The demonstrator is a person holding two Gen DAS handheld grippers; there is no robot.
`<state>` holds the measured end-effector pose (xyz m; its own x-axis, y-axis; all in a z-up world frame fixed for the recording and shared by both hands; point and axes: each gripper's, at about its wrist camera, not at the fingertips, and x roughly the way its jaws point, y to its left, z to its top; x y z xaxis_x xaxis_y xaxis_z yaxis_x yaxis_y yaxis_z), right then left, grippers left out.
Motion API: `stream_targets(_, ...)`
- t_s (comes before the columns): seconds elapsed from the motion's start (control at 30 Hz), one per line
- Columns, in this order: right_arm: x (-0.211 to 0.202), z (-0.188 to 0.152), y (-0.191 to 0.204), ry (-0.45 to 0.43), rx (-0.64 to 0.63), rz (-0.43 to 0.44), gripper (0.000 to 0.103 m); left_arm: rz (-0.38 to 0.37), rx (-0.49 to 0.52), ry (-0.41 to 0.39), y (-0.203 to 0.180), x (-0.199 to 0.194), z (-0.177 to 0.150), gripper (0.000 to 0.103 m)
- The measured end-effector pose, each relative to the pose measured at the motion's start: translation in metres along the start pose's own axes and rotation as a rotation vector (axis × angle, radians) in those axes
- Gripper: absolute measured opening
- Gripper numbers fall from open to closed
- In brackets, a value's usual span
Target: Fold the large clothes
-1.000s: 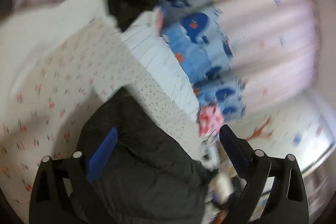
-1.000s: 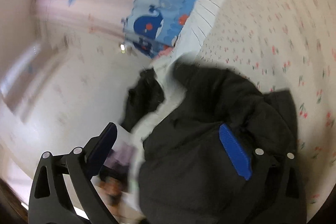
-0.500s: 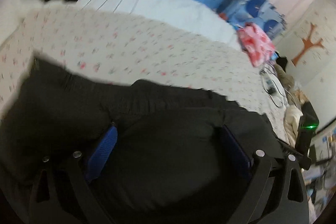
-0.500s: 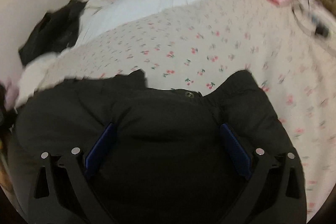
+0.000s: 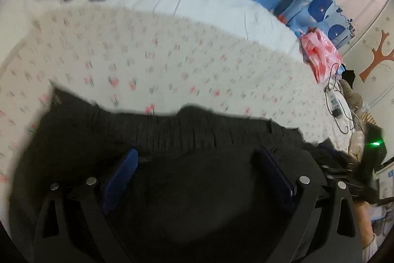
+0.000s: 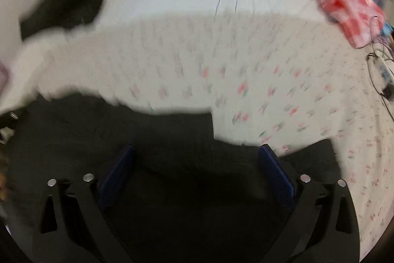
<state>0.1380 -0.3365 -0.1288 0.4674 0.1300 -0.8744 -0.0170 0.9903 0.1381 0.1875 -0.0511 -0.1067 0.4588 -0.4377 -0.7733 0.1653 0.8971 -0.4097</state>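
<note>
While spread dark across the floral bedsheet (image 5: 172,61), black jacket (image 5: 197,189): soft, bulky, probably slippery. Left gripper (image 5: 197,164) and right gripper (image 6: 197,159) wide apart, empty. Best taken at ribbed hem (image 5: 184,132).

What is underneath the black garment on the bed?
The black garment lies on the floral sheet, which shows bare beyond its far edge. Both grippers' open fingers hover over the cloth. Whatever lies directly beneath the garment is covered.
</note>
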Motion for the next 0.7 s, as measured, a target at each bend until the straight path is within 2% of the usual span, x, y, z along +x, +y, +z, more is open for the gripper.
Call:
stream_targets(0.07, 0.011, -0.001, -0.007, 0.007, 0.032, 0.029, 0.096, -0.012, -0.023, -0.010, 0.006, 0.006, -0.001, 0.093)
stream_targets(0.13, 0.013, -0.002, -0.009, 0.033, 0.031, 0.034, 0.096, 0.011, -0.006, 0.011, 0.005, 0.015, -0.002, 0.094)
stream_targets(0.2, 0.005, 0.003, -0.010, 0.072, 0.014, 0.015, 0.096, 0.029, 0.012, 0.041, 0.001, 0.011, -0.003, 0.093)
stream_targets(0.23, -0.011, 0.002, -0.011, 0.063, 0.014, -0.005, 0.096, 0.013, -0.005, 0.039, 0.000, -0.002, -0.003, 0.093)
stream_targets(0.3, -0.051, -0.005, -0.020, -0.030, 0.036, 0.004, 0.096, -0.050, -0.040, -0.012, 0.001, -0.037, -0.010, 0.093)
stream_targets(0.37, -0.091, -0.024, -0.037, -0.130, 0.068, -0.056, 0.096, -0.053, -0.020, -0.061, -0.001, -0.066, -0.019, 0.093)
stream_targets(0.43, -0.101, -0.050, -0.064, -0.170, 0.110, -0.133, 0.096, -0.013, 0.013, -0.095, 0.001, -0.085, -0.037, 0.093)
stream_targets(0.47, -0.092, -0.063, -0.079, -0.147, 0.139, -0.158, 0.096, 0.006, 0.019, -0.093, 0.005, -0.083, -0.043, 0.093)
stream_targets(0.5, -0.076, -0.075, -0.094, -0.110, 0.175, -0.157, 0.096, 0.026, 0.018, -0.078, 0.011, -0.076, -0.051, 0.093)
stream_targets(0.53, -0.062, -0.091, -0.113, -0.117, 0.239, -0.072, 0.096, 0.016, 0.012, -0.056, 0.018, -0.064, -0.060, 0.093)
stream_targets(0.57, -0.061, -0.094, -0.119, -0.131, 0.265, -0.058, 0.096, 0.015, 0.032, -0.070, 0.018, -0.056, -0.068, 0.094)
stream_targets(0.7, -0.064, -0.086, -0.111, -0.077, 0.220, -0.103, 0.096, 0.128, 0.102, -0.075, 0.003, -0.052, -0.072, 0.093)
